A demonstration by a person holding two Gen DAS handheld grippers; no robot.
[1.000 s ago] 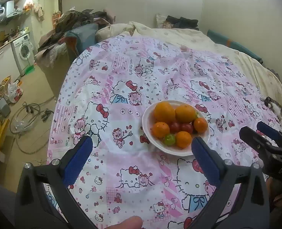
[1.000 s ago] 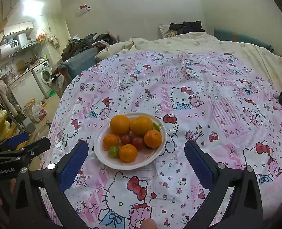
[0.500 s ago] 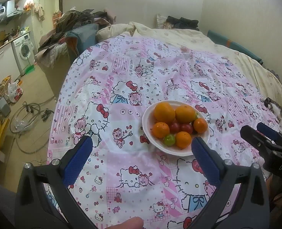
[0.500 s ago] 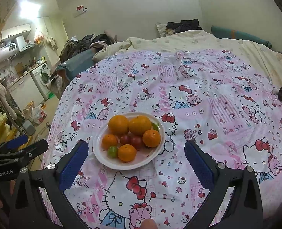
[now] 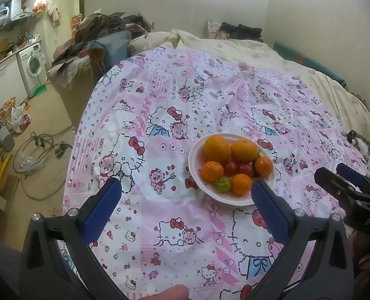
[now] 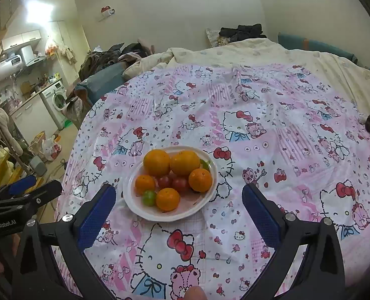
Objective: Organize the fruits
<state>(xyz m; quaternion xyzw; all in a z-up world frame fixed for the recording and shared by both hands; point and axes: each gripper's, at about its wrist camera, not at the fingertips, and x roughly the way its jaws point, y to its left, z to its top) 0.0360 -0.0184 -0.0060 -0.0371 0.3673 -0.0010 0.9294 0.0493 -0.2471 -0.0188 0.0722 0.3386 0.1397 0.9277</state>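
A white plate (image 5: 193, 160) (image 6: 132, 202) sits on a round table with a pink cartoon cloth (image 5: 159, 105). It holds two large oranges (image 5: 217, 148) (image 6: 156, 163), three small oranges (image 5: 212, 171), two red tomatoes (image 5: 245, 169) (image 6: 180, 184) and a green fruit (image 5: 223, 184) (image 6: 149, 198). My left gripper (image 5: 183, 191) is open and empty, hovering in front of the plate. My right gripper (image 6: 178, 195) is open and empty, its jaws either side of the plate's near edge, above it. Each gripper shows in the other's view: the right gripper (image 5: 347, 185), the left gripper (image 6: 27, 190).
A cream bedspread (image 6: 260, 52) lies behind the table. A cat (image 5: 365, 150) lies at the right edge. Clothes pile on a sofa (image 5: 104, 40) at the back left. A washing machine (image 5: 34, 65) and floor cables (image 5: 34, 150) are to the left.
The right gripper has drifted slightly nearer the plate. The left gripper is almost unmoved. Both stay open.
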